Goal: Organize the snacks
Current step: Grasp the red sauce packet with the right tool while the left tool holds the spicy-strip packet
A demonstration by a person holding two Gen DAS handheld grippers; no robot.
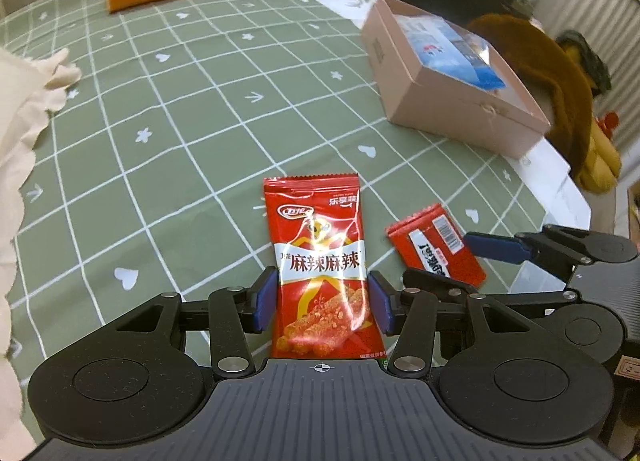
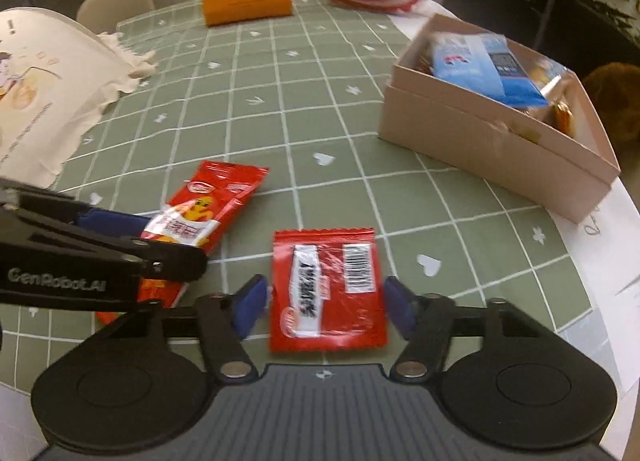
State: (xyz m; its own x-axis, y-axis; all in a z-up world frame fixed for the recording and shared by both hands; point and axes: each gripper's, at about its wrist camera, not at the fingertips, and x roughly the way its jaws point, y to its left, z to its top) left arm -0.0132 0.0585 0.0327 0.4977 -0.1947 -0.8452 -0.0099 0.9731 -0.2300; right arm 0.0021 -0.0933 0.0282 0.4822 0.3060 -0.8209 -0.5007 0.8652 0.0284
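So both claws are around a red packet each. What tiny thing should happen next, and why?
Probably squeeze both claws shut. The left claw straddles the face-up red snack packet, pads right beside its edges; the right claw straddles the barcode-side packet with small gaps. Neither looks pinched yet, and the pink box of snacks waits beyond.
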